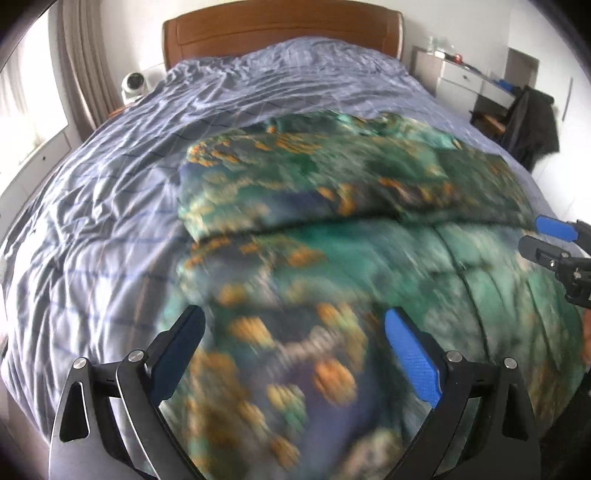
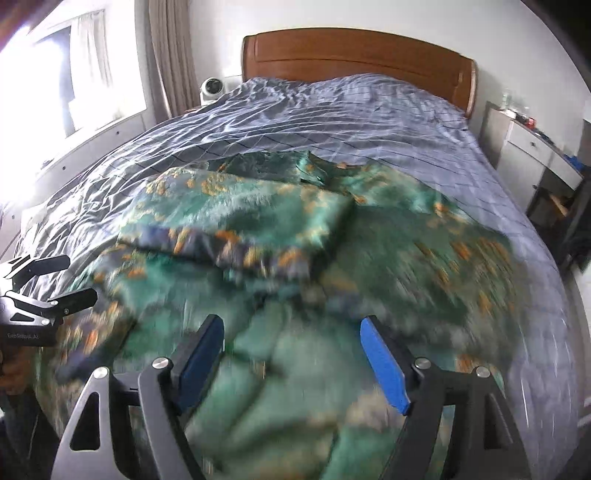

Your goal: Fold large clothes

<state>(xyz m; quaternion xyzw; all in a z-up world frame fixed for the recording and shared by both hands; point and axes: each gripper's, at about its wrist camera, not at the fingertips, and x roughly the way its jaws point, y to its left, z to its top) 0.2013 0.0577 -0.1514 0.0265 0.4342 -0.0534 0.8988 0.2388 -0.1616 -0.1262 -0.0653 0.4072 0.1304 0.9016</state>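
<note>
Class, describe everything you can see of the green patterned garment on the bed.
The green patterned garment looks like thin, slightly glossy fabric, teal with orange and dark blue patches. It lies spread on the grey checked bedsheet, with one part folded over the rest, leaving a raised edge across the middle. Motion blur hides its near end. The left gripper and right gripper are both open above it, holding nothing.

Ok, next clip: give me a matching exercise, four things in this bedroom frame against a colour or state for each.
Things:
1. garment
2. bed sheet
3. headboard
4. left gripper

Descriptions:
A. brown wood
B. green with orange patches, partly folded
C. open, nothing between its fingers
D. wrinkled blue-grey with thin dark lines

Pairs: 1-B, 2-D, 3-A, 4-C
</note>
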